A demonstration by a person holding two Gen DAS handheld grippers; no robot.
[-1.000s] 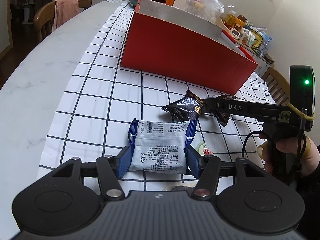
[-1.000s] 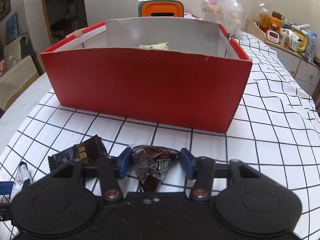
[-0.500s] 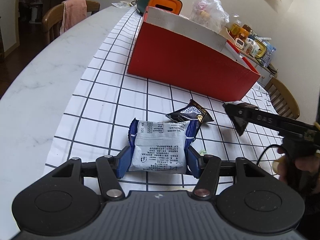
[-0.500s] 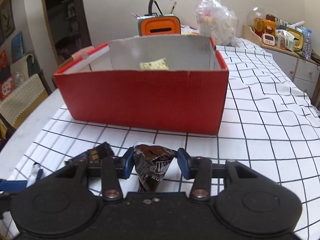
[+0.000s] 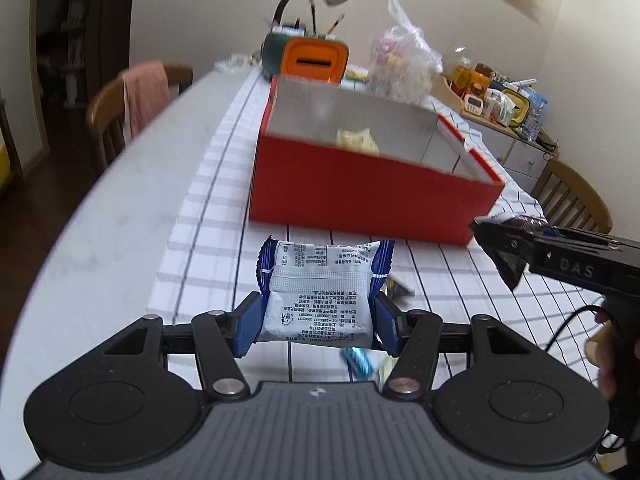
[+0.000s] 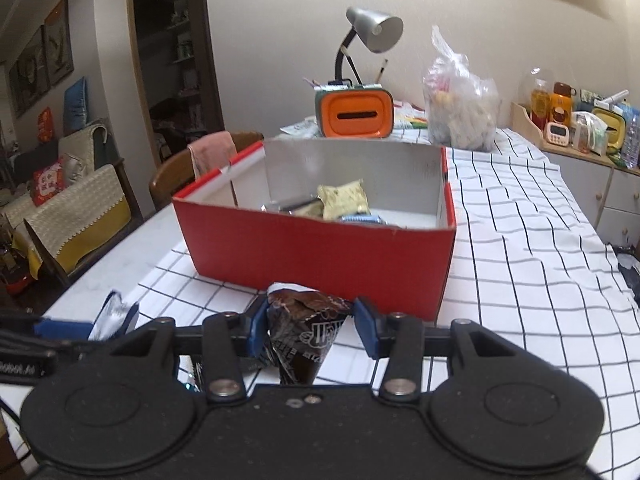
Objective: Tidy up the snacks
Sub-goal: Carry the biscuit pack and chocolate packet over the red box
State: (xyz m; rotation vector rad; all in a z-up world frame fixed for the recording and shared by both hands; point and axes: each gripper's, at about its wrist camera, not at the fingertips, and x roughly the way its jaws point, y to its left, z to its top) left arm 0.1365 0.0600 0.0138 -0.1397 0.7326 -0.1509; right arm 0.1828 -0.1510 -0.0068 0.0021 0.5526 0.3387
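My left gripper [image 5: 318, 322] is shut on a white and blue snack packet [image 5: 320, 292], held above the checked tablecloth in front of the red box [image 5: 360, 196]. My right gripper [image 6: 308, 326] is shut on a dark brown snack packet [image 6: 306, 332], also lifted clear of the cloth. In the left wrist view that right gripper [image 5: 494, 246] comes in from the right with the brown packet [image 5: 510, 264] at its tip. The red box [image 6: 312, 250] stands open, with a yellowish packet [image 6: 344, 198] and other wrappers inside.
Another dark packet [image 5: 398, 289] and small wrappers [image 5: 358, 360] lie on the cloth below the left gripper. Behind the box stand an orange container [image 6: 354, 114], a desk lamp [image 6: 374, 32] and a clear plastic bag [image 6: 460, 104]. Wooden chairs [image 5: 116, 104] flank the table.
Both grippers have risen off the cloth with their packets and the box's inside has come into view. The second dark packet stayed on the table.
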